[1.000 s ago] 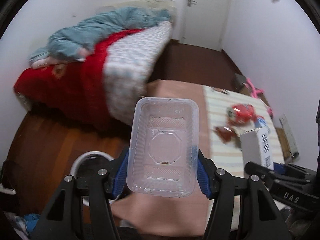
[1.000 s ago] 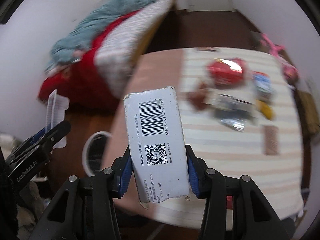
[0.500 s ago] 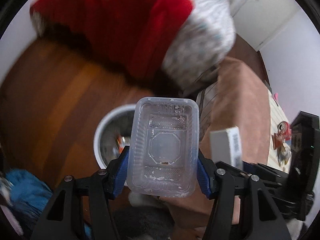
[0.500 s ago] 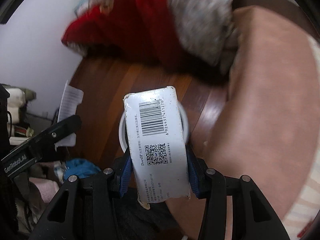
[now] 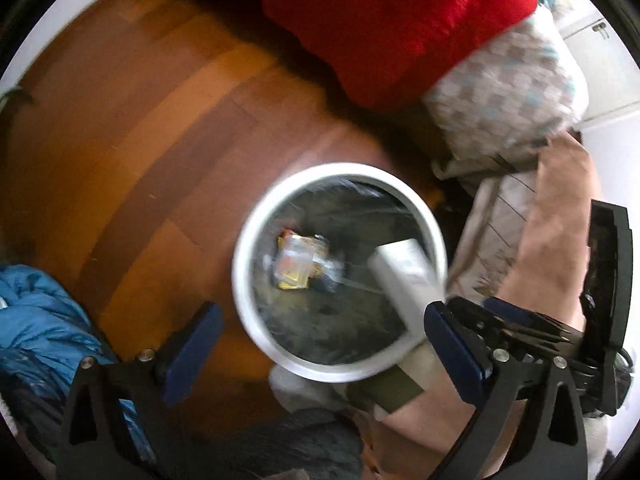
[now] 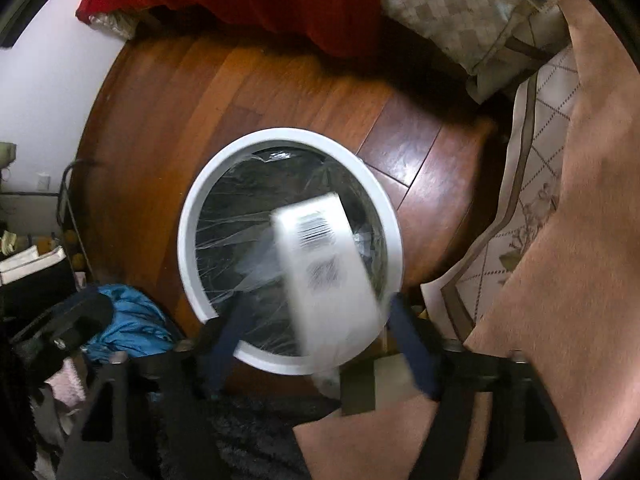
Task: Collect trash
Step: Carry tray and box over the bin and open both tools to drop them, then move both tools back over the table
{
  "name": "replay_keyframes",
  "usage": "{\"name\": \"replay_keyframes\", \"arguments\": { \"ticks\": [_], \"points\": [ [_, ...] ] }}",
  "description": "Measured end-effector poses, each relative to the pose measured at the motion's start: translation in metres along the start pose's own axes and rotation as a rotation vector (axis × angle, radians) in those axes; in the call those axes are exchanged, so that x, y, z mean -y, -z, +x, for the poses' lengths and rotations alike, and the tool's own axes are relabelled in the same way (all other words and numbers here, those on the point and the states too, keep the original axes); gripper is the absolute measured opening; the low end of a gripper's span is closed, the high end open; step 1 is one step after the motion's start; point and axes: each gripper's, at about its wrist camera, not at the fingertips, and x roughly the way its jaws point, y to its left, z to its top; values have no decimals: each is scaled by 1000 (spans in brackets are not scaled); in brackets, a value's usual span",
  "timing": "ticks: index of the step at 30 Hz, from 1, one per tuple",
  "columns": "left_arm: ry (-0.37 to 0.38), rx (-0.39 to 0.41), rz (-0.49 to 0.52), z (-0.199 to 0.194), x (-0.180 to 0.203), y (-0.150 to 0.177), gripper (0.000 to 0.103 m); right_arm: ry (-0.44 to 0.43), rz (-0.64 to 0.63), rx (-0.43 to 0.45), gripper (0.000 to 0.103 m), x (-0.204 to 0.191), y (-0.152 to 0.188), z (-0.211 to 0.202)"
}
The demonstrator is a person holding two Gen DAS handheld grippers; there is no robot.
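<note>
A round white trash bin [image 5: 340, 368] with a dark liner stands on the wooden floor; it also shows in the right wrist view [image 6: 192, 216]. My left gripper [image 5: 320, 352] is open and empty above the bin's near rim. The clear plastic tray [image 5: 296, 260] lies inside the bin among other trash. My right gripper [image 6: 320, 336] is open over the bin. The white barcode box [image 6: 324, 264] is blurred, loose between the spread fingers, dropping into the bin; it also shows in the left wrist view [image 5: 404, 276].
A bed with a red blanket [image 5: 380, 20] and a checked cover [image 6: 448, 4] lies beyond the bin. The table with its pinkish cloth [image 6: 580, 200] is at the right. Blue clothing [image 5: 36, 320] lies on the floor at the left.
Both grippers swung down over the bin and opened. The clear tray left my left gripper and lies in the bin. The white box has come free of my right gripper and is falling.
</note>
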Motion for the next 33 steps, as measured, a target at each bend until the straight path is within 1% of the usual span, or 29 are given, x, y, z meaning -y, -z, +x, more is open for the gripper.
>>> {"name": "replay_keyframes", "arguments": {
  "ticks": [1, 2, 3, 5, 7, 10, 13, 19, 23, 29, 33],
  "points": [
    [-24, 19, 6, -4, -2, 1, 103, 12, -9, 3, 87, 0, 0, -3],
    [-62, 52, 18, -11, -4, 2, 103, 31, -23, 6, 90, 0, 0, -7],
    [-107, 80, 27, -17, -4, 3, 103, 44, -35, 8, 96, 0, -2, -8],
    [-166, 115, 35, -24, -6, 7, 103, 100, -72, 19, 102, -6, 5, -13],
    [-199, 144, 34, -32, -8, 13, 103, 146, -98, 29, 102, -9, 12, -21],
    [-214, 160, 47, -41, -6, 24, 103, 195, -108, 43, 103, -10, 24, -33],
    [-236, 170, 69, -45, 0, 36, 103, 200, -104, 44, 103, -5, 37, -41],
    [-233, 174, 89, -49, 13, 50, 103, 164, -75, 76, 103, 4, 59, -55],
    [-238, 198, 109, -62, 23, 59, 103, 151, -70, 110, 103, 5, 69, -72],
    [-239, 255, 143, -92, 38, 73, 103, 120, -61, 184, 103, 6, 87, -110],
    [-221, 302, 163, -119, 50, 84, 103, 88, -53, 247, 103, 6, 103, -141]
  ]
}}
